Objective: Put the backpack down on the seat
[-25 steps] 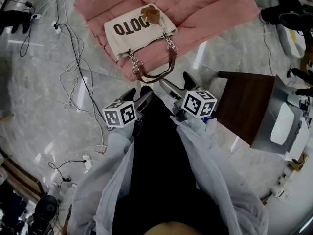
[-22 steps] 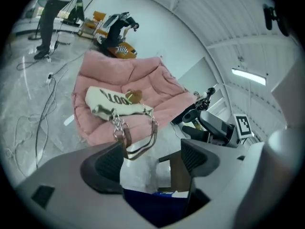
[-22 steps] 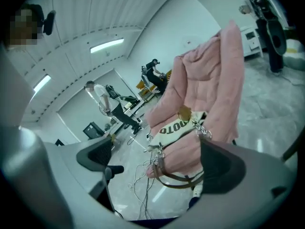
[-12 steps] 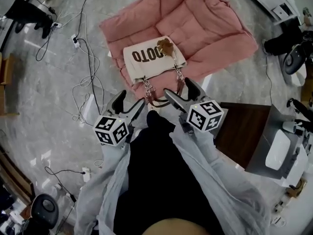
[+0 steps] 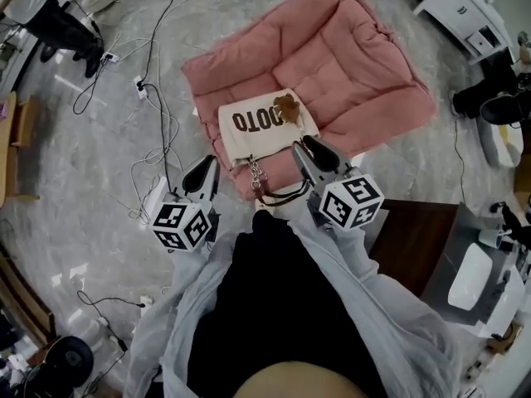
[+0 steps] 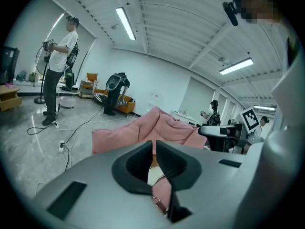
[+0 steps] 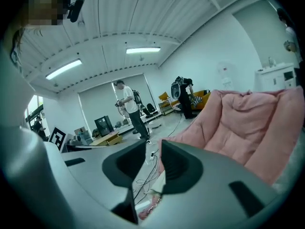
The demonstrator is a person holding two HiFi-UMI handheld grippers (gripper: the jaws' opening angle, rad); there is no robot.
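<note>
The backpack (image 5: 257, 123), a cream bag with dark lettering, already lies flat on the pink cushioned seat (image 5: 365, 81) on the floor (image 5: 83, 181), its brown strap (image 5: 282, 197) and chains trailing off the seat's front edge toward the person. By the look of it the set-down is done and what remains is a clean retreat: draw both tools back and up along their own line, keeping the tips clear of the loose strap so nothing hooks it and drags the bag off the cushion. The left tool (image 5: 209, 166) hangs just beside the bag's near corner, its jaws just drawn together to a hairline slit with nothing between them. The right tool (image 5: 305, 148) sits above the strap by the bag's other corner; its jaws have also been closing but show a narrow gap, empty, touching nothing
</note>
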